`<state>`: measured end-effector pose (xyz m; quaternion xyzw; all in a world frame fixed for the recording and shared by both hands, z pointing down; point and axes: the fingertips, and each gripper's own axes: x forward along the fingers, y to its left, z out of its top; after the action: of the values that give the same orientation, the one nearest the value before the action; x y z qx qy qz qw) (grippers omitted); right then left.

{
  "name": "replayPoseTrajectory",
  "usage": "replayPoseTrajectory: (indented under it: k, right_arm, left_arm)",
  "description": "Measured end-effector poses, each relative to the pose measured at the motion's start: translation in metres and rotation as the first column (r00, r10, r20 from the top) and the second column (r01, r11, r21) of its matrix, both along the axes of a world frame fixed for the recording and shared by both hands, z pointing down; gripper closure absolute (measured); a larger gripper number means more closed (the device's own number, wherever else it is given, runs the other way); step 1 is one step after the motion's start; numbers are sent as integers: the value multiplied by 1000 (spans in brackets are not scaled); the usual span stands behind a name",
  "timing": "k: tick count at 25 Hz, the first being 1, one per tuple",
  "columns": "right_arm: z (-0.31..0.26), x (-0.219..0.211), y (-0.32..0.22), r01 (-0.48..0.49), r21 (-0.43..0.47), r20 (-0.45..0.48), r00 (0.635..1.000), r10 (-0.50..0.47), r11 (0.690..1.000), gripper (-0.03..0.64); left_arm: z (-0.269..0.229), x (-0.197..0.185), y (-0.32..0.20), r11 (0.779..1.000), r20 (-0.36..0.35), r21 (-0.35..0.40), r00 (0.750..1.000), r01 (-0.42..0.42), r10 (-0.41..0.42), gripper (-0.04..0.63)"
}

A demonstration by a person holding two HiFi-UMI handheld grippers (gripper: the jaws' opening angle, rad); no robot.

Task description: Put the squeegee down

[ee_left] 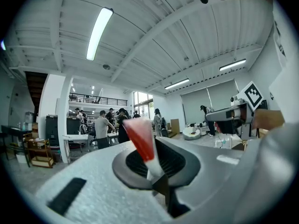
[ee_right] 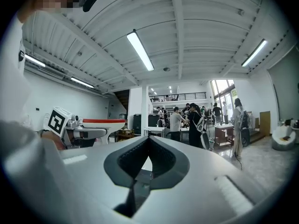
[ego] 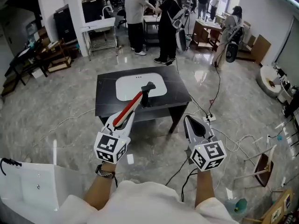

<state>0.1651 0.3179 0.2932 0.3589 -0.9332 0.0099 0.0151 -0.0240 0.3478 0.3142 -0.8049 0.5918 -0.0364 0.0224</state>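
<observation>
The squeegee (ego: 131,107) has a red handle and a black head, and its head hangs over the dark table (ego: 106,102) with the white basin (ego: 127,88). My left gripper (ego: 123,120) is shut on the near end of the handle and points level toward the table. In the left gripper view the red and white handle (ee_left: 140,136) sticks out from between the jaws of the left gripper (ee_left: 156,171). My right gripper (ego: 188,121) is level to the right of the table, shut with nothing in it; its jaws meet in the right gripper view (ee_right: 147,137).
Several people (ego: 166,22) stand at benches behind the table. Cables (ego: 212,101) trail over the grey floor on the right. A white bin (ego: 32,185) sits at the lower left. A wooden stand (ego: 264,169) is at the lower right.
</observation>
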Motion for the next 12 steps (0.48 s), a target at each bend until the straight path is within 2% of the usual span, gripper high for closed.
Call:
replayPoseTrajectory:
  k: [5, 12]
  right_arm:
    - [2, 8, 4, 53, 1, 37, 998, -53, 999, 611]
    - [15, 17, -23, 33, 1, 14, 999, -33, 999, 611]
  left_arm:
    - [9, 11, 5, 1000, -6, -14, 1000, 17, -17, 580]
    - [15, 15, -21, 1000, -9, -5, 1000, 24, -24, 580]
